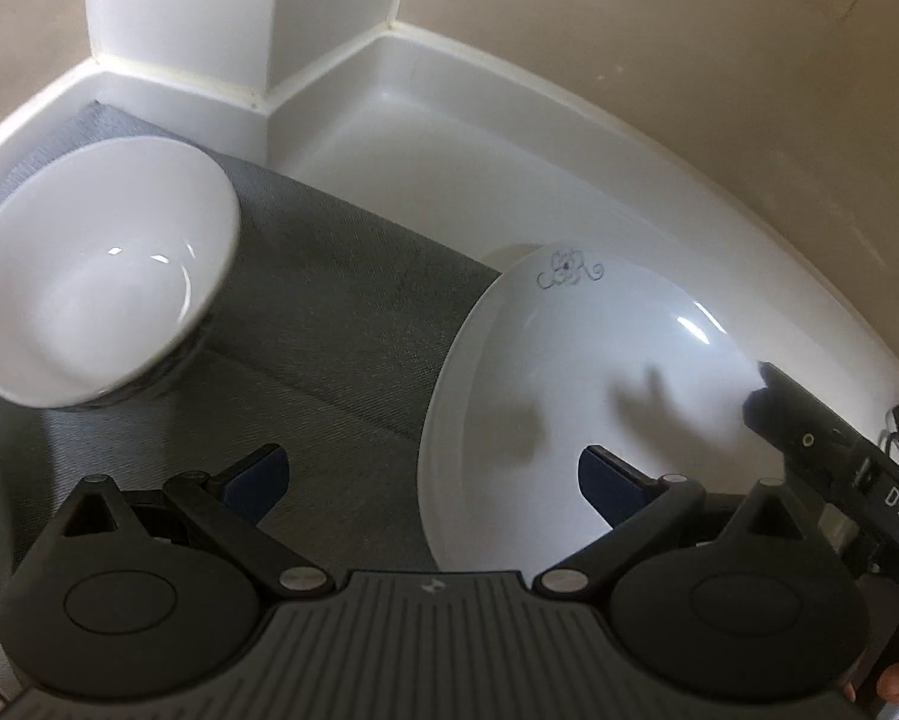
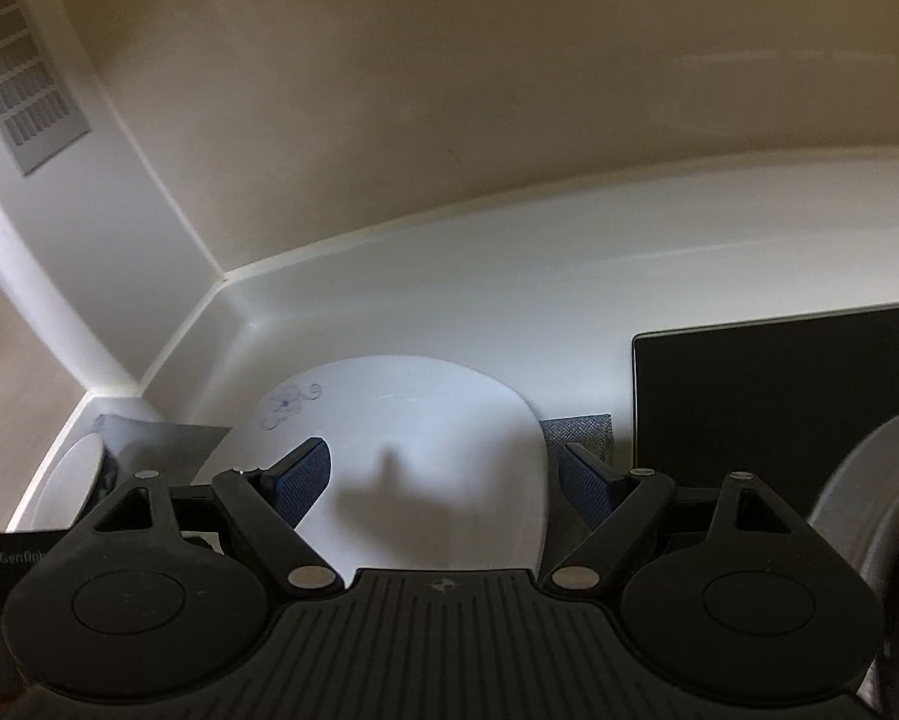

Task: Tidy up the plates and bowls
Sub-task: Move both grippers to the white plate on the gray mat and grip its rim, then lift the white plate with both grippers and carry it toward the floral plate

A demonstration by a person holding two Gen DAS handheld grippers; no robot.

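Plates first: your glossy white oval ceramic plate (image 1: 581,372), marked near its far rim with a small grey scrolled motif, lies partly on the grey woven fabric mat (image 1: 329,312) and partly on the smooth white countertop (image 1: 509,168), which curves up into a moulded backsplash below a beige wall. Left of that plate, on the same mat, sits the round glossy white ceramic bowl (image 1: 95,276), well apart from the plate and tilted, its opening turned toward your left camera and its dark base just showing. Your left gripper (image 1: 431,480) hangs with its blue textured pads spread wide and nothing between them, one pad above the mat, the other above the plate's near half. At the plate's right rim the left view catches the black tip of your right gripper (image 2: 443,474); whether it touches the rim you cannot tell. Your right view shows that gripper's fingers also apart and holding nothing, framing the plate (image 2: 413,420) from its near side. Only the right view shows the flat matte black rectangular panel (image 2: 779,396) lying right of the plate, a strip of mat (image 2: 578,429) between the two, a curved grey metallic edge (image 2: 857,492) further right, and a slatted grey vent (image 2: 23,96) high to the plate's left. The bowl (image 2: 68,480) there is a mere white sliver.
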